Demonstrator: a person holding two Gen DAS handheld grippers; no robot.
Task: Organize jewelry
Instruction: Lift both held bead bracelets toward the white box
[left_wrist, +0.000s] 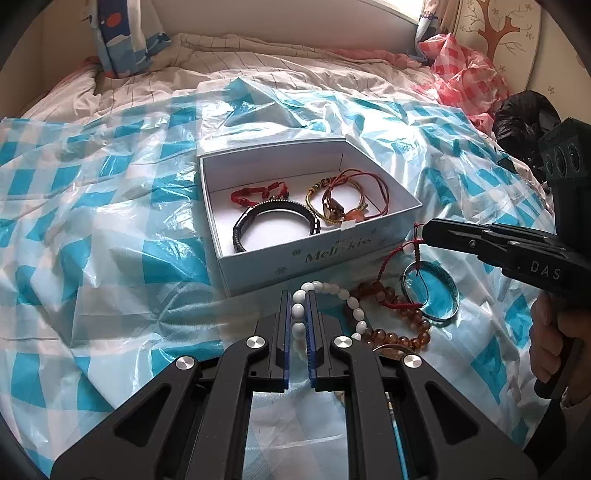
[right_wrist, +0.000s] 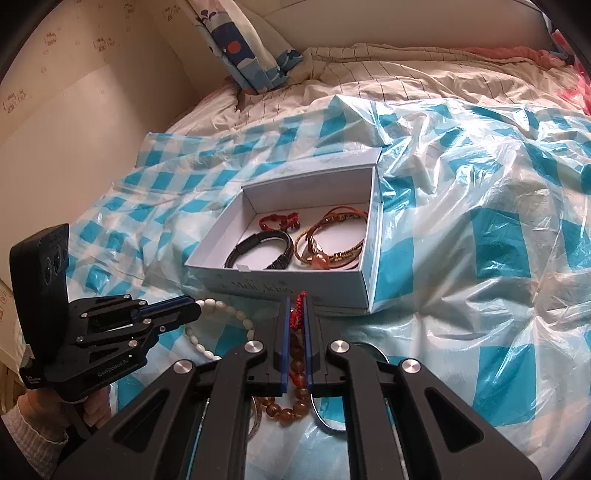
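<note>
Between left gripper (left_wrist: 299, 295) fingers, white bead bracelet (left_wrist: 325, 291) lengthwise

Just ahead of both pairs of fingers: near wall of the white box (left_wrist: 295, 254), open on top, blocking any low straight path. Inside, free floor only at the left front corner, beside the black bracelet (left_wrist: 275, 221); right half filled by cord bracelets (left_wrist: 347, 199). Between the two fingertips' sides: amber beads (left_wrist: 391, 321) and a clear bangle (left_wrist: 430, 291) on the plastic sheet (left_wrist: 92, 229). Left of the left fingers, open sheet.
</note>
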